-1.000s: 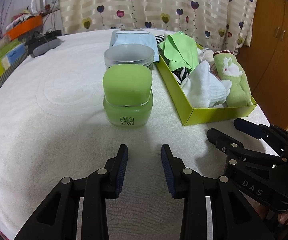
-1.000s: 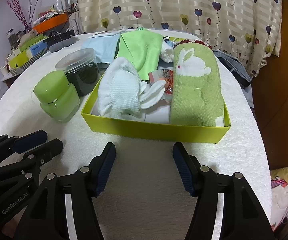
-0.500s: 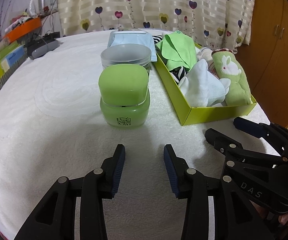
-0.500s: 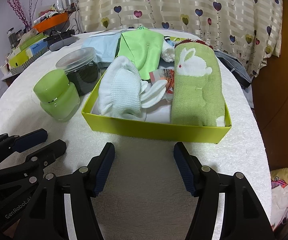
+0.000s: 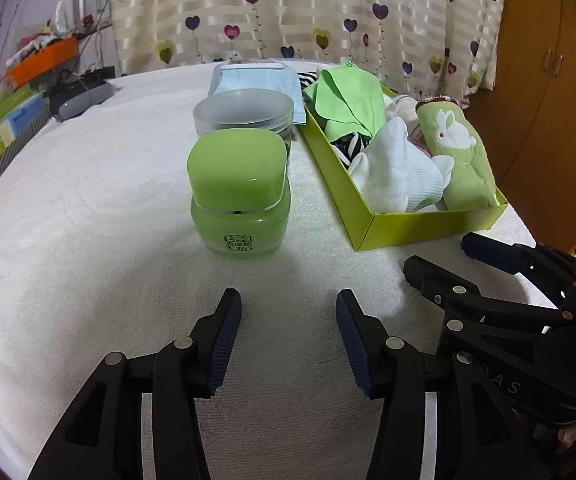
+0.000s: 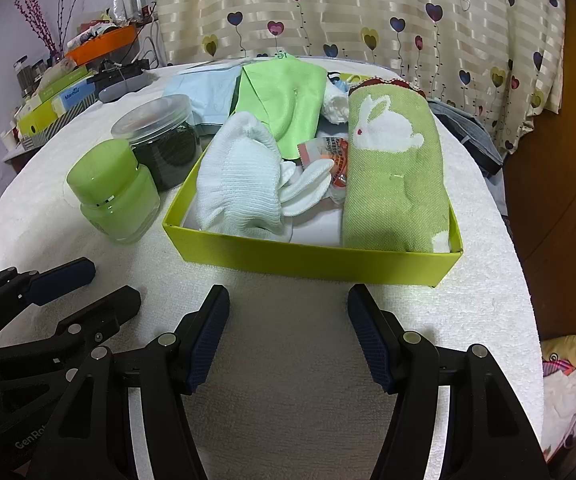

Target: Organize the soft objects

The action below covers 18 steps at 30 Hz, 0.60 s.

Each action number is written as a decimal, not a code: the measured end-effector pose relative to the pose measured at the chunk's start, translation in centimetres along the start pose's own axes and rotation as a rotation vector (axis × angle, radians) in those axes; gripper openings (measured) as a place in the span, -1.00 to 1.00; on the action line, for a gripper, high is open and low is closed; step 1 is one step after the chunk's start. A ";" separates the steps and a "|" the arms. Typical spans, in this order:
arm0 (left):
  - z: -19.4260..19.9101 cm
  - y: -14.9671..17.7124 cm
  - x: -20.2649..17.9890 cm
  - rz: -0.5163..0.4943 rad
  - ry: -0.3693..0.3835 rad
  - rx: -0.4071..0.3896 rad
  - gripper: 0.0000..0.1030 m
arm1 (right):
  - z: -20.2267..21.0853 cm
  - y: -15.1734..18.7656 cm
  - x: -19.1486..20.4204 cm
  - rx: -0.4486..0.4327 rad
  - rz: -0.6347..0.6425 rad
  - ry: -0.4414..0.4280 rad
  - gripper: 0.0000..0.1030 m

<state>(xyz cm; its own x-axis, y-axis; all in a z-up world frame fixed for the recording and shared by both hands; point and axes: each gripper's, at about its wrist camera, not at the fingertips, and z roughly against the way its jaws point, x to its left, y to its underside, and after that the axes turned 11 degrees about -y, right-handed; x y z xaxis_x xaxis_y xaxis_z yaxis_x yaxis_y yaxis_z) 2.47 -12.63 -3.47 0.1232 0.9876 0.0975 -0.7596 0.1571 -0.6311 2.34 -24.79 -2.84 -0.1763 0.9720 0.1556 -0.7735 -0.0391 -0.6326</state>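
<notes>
Both are sitting empty: left hand-held gripper (image 5: 288, 300) opening, right hand-held gripper (image 6: 288, 294) spread wide. White socks (image 6: 240, 184) in the yellow-green box (image 6: 307, 254) are looking light and squishy, so I'd be pinching the bunched middle.

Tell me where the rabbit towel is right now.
The rabbit towel lies along the right side of the yellow-green box, beside the white socks, seen from the right wrist.

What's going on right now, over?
Left gripper jaws opening, empty; right gripper open, empty. Soft things sit in yellow-green box. Green jar ahead of left gripper.
</notes>
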 end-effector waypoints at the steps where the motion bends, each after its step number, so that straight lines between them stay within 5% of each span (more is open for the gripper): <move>1: 0.0 0.0 0.0 0.001 0.000 0.000 -0.05 | 0.0 0.0 0.0 0.000 0.000 0.000 0.22; 18: 0.1 0.0 0.0 0.001 0.003 -0.004 -0.05 | 0.0 0.0 0.0 0.000 0.000 0.000 0.22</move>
<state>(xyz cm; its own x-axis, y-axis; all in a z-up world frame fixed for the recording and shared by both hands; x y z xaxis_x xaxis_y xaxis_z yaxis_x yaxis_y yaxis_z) 2.42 -12.61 -3.40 0.1246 0.9876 0.0950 -0.7573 0.1565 -0.6340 2.34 -24.83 -2.84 -0.1768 0.9719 0.1556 -0.7733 -0.0394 -0.6328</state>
